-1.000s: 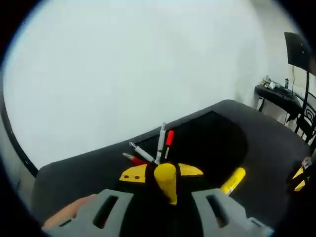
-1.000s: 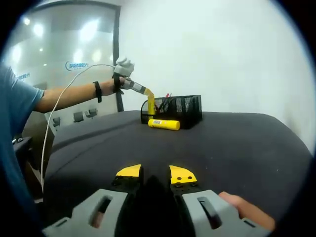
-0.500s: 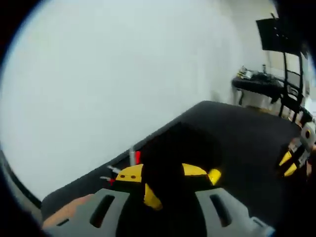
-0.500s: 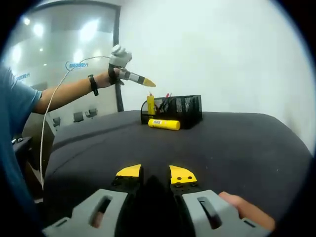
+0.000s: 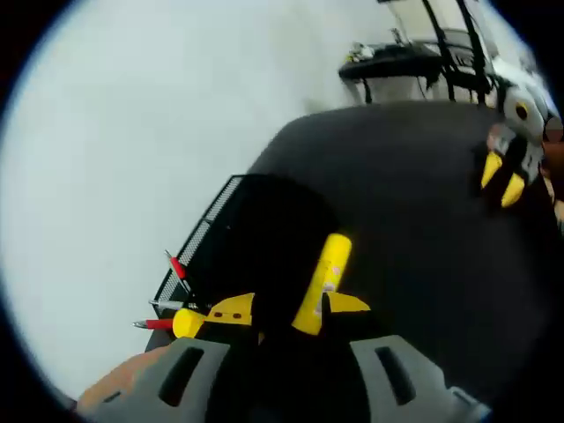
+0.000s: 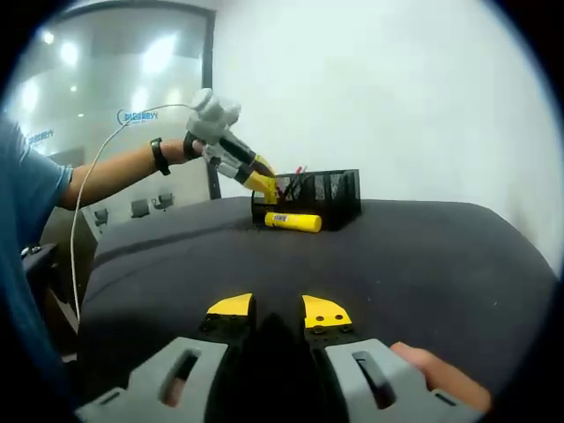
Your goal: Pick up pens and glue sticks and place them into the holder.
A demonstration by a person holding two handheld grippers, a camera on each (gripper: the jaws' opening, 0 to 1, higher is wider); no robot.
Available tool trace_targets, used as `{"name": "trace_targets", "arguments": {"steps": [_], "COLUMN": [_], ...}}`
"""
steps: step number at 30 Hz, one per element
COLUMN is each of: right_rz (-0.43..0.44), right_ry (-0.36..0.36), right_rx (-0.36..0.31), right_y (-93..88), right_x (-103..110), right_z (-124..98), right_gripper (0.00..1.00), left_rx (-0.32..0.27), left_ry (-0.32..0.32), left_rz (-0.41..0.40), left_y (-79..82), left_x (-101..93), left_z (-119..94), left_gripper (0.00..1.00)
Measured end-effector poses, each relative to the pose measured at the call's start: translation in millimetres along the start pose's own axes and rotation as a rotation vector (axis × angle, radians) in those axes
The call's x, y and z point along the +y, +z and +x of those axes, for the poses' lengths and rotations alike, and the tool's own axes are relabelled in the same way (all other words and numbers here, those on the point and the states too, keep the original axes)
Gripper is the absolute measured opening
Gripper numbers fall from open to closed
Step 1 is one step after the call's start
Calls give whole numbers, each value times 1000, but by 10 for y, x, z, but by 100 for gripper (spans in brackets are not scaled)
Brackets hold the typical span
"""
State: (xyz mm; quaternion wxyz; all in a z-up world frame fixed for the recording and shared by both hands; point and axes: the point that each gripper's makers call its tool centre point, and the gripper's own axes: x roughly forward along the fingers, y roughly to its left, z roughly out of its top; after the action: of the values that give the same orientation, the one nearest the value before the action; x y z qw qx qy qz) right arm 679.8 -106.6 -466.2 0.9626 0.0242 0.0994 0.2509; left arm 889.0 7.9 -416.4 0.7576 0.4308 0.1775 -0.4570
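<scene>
A second ago the left gripper [image 6: 256, 181] held a yellow glue stick over the black mesh holder [image 6: 308, 198]; now that stick stands inside the holder's left end, and the gripper has tipped down toward a second glue stick [image 5: 322, 282] lying on the table just in front of the holder. In the left gripper view its yellow-tipped jaws stand apart with nothing between them, the lying stick just ahead. So one stick looks delivered and the next pick-up is probably starting. Red and silver pens [image 5: 176, 269] already poke out of the holder. The right gripper [image 6: 278, 308] waits low and well back from the holder, its jaws narrow and empty. The table [image 6: 423, 256] is covered in dark grey cloth. Behind it is a plain white wall, with a glass partition to the left and a desk and chairs farther off.
</scene>
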Motion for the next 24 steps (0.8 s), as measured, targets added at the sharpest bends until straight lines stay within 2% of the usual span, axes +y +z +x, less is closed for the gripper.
{"name": "trace_targets", "arguments": {"steps": [1,4,8,9,11,13,17,20,22,24], "right_rz": [0,-1,-2,-3,-5,-4,-5,-6,-6,-5], "right_ry": [0,0,1,2,3,2,1,1,0,-1], "right_rx": [0,-1,0,2,3,2,7,8,10,11], "right_y": [0,-1,-6,-9,-10,-5,-14,-16,-18,-17], "right_x": [5,12,17,22,31,17,17,23,22,9], "right_z": [-2,-1,-1,-1,1,5,7,9,9,11], "right_gripper": [17,17,17,17,17,17,17,17,17,17], "left_rx": [-2,-89,-143,-169,-234,-300,-332,-350,-358,-350], "left_ry": [-5,-41,-32,-14,-20,6,42,10,8,8], "left_rz": [-33,-194,-302,-343,-481,-547,-562,-637,-658,-641], "left_y": [-40,-73,-268,-300,-336,-365,-460,-500,-533,-543], "left_x": [-9,-86,-170,-150,-151,-123,-171,-230,-212,-223], "left_z": [-15,-97,-135,-130,-137,-143,-67,26,89,148], "left_gripper": [23,21,21,21,20,20,20,20,20,20]}}
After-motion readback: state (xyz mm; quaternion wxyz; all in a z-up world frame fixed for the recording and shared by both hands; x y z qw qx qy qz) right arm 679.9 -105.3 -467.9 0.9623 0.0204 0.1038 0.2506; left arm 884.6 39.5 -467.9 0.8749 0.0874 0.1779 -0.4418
